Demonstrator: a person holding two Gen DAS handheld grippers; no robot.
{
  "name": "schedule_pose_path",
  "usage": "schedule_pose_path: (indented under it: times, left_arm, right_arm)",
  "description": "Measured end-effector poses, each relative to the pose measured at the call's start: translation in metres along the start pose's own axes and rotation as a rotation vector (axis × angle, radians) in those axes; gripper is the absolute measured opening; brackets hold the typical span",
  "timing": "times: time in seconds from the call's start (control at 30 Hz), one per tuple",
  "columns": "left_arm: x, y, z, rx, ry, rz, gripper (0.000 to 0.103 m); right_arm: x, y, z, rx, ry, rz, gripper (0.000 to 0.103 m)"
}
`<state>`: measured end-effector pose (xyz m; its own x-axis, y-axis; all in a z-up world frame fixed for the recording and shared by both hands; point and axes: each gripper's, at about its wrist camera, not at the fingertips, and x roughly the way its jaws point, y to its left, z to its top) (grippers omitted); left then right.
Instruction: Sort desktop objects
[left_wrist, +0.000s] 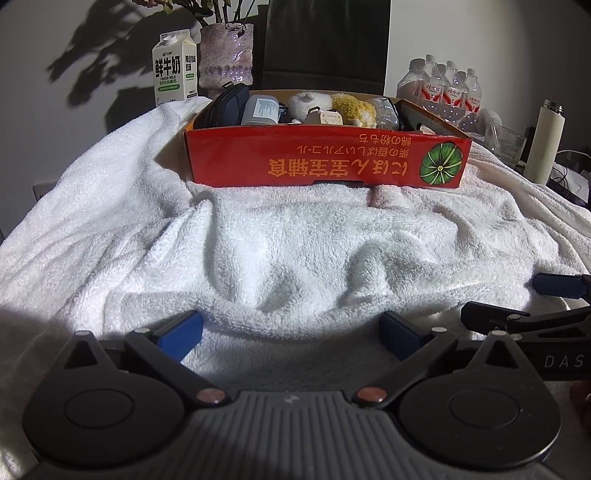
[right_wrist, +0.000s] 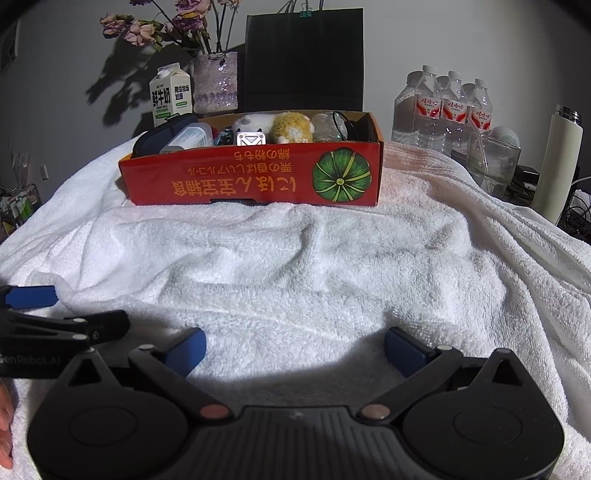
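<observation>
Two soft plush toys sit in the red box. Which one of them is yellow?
The yellow plush toy is the right one, next to the crinkled clear plastic item. The white plush toy sits left of it, behind a small white gadget.

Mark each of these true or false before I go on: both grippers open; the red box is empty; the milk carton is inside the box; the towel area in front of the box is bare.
1. Left gripper and right gripper are open, holding nothing: true.
2. The red box is empty: false, it holds a yellow plush toy, a dark pouch and more.
3. The milk carton is inside the box: false, it stands behind it.
4. The white towel before the box is bare: true.
</observation>
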<state>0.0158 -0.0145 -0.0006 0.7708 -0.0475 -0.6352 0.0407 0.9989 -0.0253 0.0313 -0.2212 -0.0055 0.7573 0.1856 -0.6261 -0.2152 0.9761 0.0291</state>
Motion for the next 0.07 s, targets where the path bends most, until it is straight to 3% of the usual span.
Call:
schedule_pose_path:
  times: [0.07]
  left_arm:
    - [0.0000, 0.0001, 0.0000, -0.001, 0.000, -0.001, 0.103]
  right_arm:
    - [0.0000, 0.0000, 0.0001, -0.001, 0.000, -0.002, 0.103]
